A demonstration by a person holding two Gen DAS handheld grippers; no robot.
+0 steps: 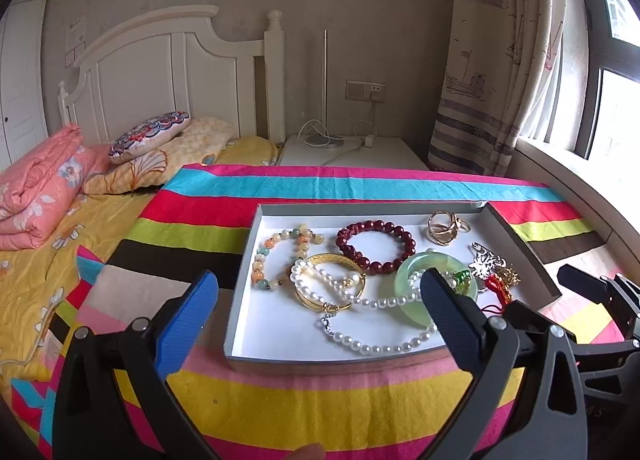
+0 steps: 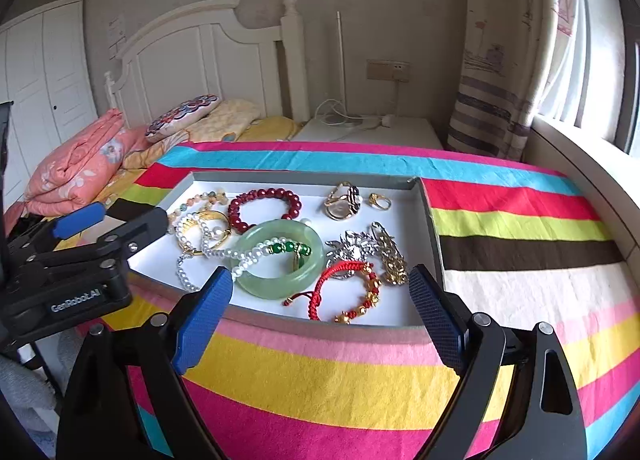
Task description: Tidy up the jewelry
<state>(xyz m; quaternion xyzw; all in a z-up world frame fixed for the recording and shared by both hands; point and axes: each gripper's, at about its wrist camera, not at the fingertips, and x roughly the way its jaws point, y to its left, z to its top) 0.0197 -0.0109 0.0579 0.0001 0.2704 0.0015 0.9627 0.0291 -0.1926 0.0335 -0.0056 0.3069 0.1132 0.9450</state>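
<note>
Both wide open and empty, left gripper (image 1: 320, 314) and right gripper (image 2: 322, 306) at tray's (image 2: 430, 220) near edge, pearl strand (image 1: 376, 302) lying near-left, closer to left.

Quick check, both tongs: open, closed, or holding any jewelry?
Left tongs: open wide, holding nothing.
Right tongs: open wide, holding nothing.
All jewelry lies in the tray.

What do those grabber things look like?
Both look alike: black forked arms with silver bolts, each tipped with a flat blue ribbed pad. That goes for the left gripper and the right gripper. In the right view, white lettering on the left gripper's black body reads GenRobot.AI.
</note>
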